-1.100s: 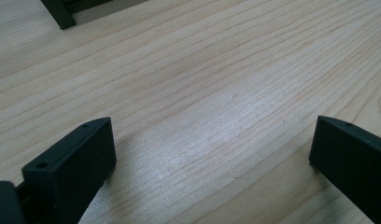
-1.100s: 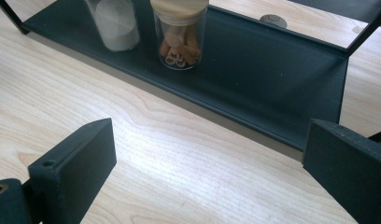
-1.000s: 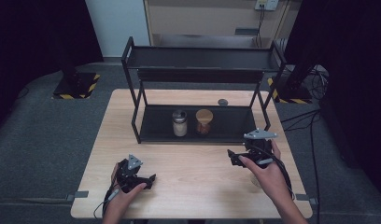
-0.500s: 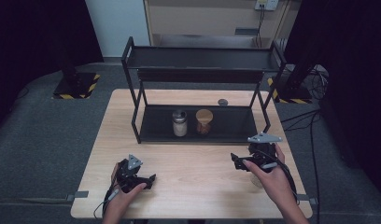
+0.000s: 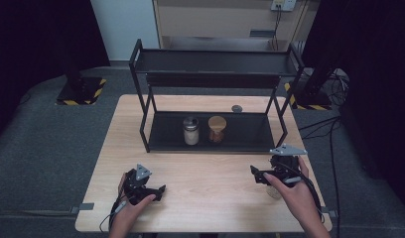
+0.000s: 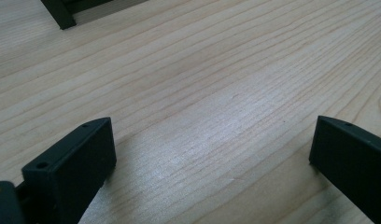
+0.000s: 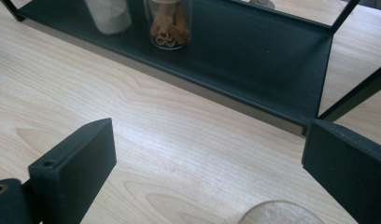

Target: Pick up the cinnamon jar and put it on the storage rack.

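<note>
Resting low on counter (image 5: 205,168), left hand-held gripper (image 5: 158,192) wide, empty. Right hand-held gripper (image 5: 256,174) also wide, empty, hovering over round lid (image 7: 278,213), possibly jar top. Two jars, white jar (image 5: 191,131) and pasta jar (image 5: 216,129), standing on rack (image 5: 250,130) bottom shelf. Nothing grasped yet; work looks barely begun.

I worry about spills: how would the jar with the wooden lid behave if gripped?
The jar with the wooden lid looks like glass, so probably slippery and breakable. Standing upright and narrow, it might tip if nudged high. Its pasta-like filling suggests light weight.
</note>
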